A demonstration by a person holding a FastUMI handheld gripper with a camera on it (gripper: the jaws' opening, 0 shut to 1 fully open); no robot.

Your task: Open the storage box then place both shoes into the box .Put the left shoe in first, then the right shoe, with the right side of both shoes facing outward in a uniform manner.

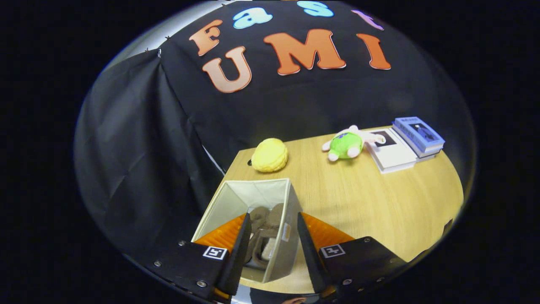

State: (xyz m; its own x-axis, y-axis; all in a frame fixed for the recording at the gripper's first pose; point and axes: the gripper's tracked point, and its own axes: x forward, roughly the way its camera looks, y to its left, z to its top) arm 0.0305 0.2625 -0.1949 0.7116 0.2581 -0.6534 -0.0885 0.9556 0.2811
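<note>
The cream fabric storage box (236, 202) stands open at the table's left front corner. Brown shoes (265, 230) lie inside it against its right wall; I cannot tell them apart clearly. My gripper (272, 221) hovers above the box, open, its orange and black fingers (242, 240) spread over the box's near end. Nothing is held between the fingers; the shoes show through the gap below them. The box's right wall (291, 236) passes under the right finger.
On the wooden table (371, 202), beyond the box, lie a yellow plush ball (270, 155), a green and white plush toy (348, 144), and a stack of books (405, 142) at the far right. Black cloth hangs to the left of the table.
</note>
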